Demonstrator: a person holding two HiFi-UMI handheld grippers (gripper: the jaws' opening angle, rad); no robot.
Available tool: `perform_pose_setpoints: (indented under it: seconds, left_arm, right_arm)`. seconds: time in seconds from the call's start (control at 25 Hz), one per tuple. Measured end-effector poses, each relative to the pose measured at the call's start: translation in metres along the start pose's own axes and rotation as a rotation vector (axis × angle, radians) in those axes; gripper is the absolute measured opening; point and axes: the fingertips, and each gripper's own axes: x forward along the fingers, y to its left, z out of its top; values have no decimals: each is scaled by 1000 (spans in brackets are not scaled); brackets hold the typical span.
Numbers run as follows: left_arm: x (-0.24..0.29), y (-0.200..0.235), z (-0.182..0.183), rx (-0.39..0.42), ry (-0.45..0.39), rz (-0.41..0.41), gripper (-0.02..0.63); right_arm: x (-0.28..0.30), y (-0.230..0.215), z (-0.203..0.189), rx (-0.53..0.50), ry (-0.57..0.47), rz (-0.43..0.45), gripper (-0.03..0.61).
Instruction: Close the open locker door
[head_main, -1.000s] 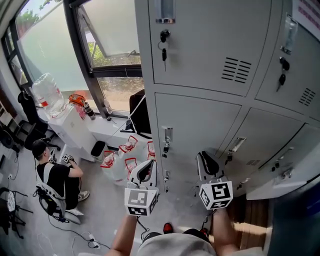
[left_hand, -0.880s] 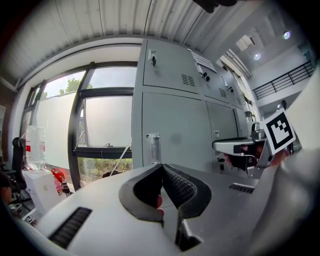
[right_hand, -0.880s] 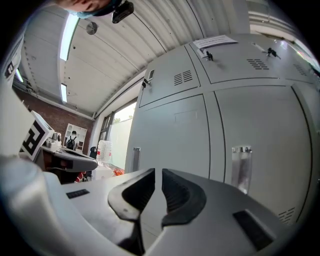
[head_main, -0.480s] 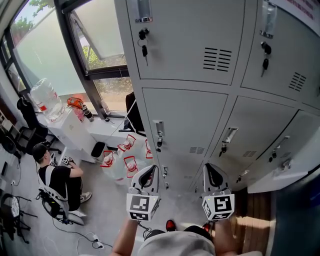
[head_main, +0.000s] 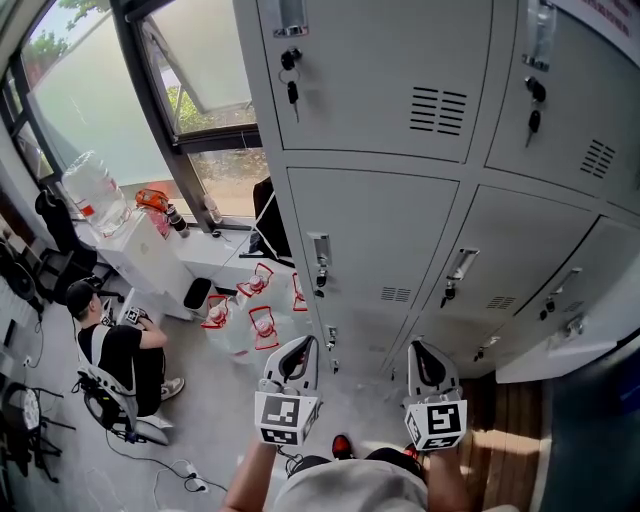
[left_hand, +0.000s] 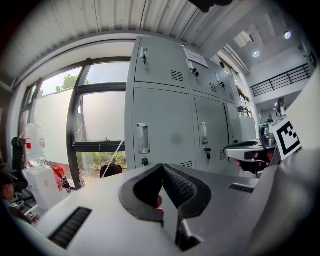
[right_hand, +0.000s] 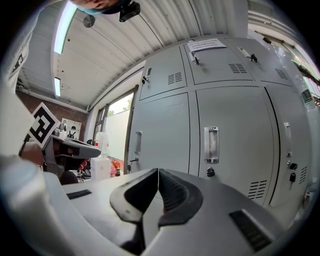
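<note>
Now the left tongs (head_main: 298, 346) and right tongs (head_main: 421, 351), both shut and empty, have drawn back from the grey steel locker doors (head_main: 375, 250); those visible sit flush, suggesting closure.

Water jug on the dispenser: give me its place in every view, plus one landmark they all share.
Head view: water jug at the left, atop the white dispenser.
Left gripper view: water jug at the far left edge.
Right gripper view: water jug small, left of centre, above the jaws.
Shared landmark: the window right behind the jug.
</note>
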Motion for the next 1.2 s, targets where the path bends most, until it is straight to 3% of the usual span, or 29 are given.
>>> perform_pose_setpoints:
  seconds: [1.2]
  left_arm:
    - [4,0,-5,0,11,-10,21]
  right_arm:
    - [6,7,-3,-16,12,15,21]
